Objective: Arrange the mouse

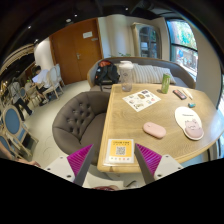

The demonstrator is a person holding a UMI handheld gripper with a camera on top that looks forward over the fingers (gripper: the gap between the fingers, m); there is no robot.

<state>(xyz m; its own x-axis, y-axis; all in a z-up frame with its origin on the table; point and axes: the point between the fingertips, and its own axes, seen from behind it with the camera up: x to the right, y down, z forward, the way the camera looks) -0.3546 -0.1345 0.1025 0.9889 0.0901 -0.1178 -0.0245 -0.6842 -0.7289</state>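
A pale pink, oval computer mouse [154, 129] lies flat on a long light-wood table [166, 119], its smooth low shell pointing roughly across the tabletop. Any buttons or wheel are too small to make out, and no cable can be traced from it. The hand-held gripper [121, 160] hovers at the table's near end, its two fingers spread wide with nothing between the magenta pads [79, 159] except a yellow-and-white card [120, 150] lying flat on the table. The printing on that card cannot be read. The mouse sits well beyond the fingertips, further along the table and toward the right-hand finger's side, touching neither finger. Past the mouse, near the table's window-side edge, lies a round white plate [188, 119] with a second pink object [195, 131] on its rim; what that is stays unclear. Further down the table from the mouse lie a printed sheet [142, 99], a green bottle [165, 83] and a clear pitcher [126, 75], while smaller dark items beyond them are too small to identify. A grey tufted armchair [80, 117] stands beside the table, on the side away from the mouse. The lower parts of both fingers are cut from sight.
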